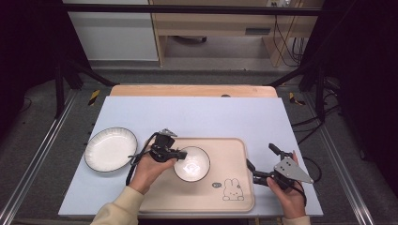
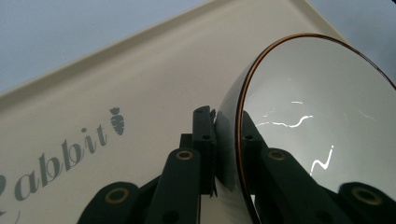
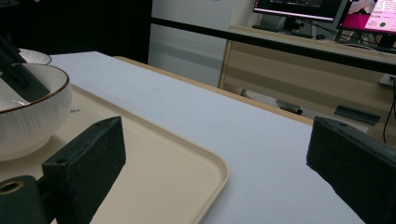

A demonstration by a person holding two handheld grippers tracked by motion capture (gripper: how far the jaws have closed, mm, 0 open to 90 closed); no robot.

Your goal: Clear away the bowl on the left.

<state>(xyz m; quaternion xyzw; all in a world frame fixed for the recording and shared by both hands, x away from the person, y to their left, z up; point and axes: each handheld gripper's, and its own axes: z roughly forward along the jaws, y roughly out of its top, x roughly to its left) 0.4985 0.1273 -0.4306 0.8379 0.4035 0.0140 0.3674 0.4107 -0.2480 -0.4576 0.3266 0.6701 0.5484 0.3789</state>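
White ribbed ceramic bowl with a thin brown rim [image 1: 192, 164], sitting on the beige plastic tray [image 1: 234, 150] printed with a rabbit, near the tray's left half. Pinched at its left rim by the left claw [image 1: 179, 154], one jaw inside the wall and one outside, as seen along the jaws in the left gripper view, where the bowl [image 2: 322, 121] looks tilted against the tray floor [image 2: 140, 93]. Judged step: setting the bowl down on the tray. Best done by levelling the wrist so the base lands flat, lowering slowly until the foot rests fully, then parting the jaws and lifting straight up to avoid dragging the rim. Glazed wall likely slippery under a rim pinch, so no twisting. Right claw [image 1: 259, 168] spread wide and holding nothing, hovering at the tray's right edge over the pale blue desk [image 1: 197, 117]; worth keeping near to steady the tray. White fluted plate [image 1: 110, 149] lying on the desk well left of the tray, clear of the work.
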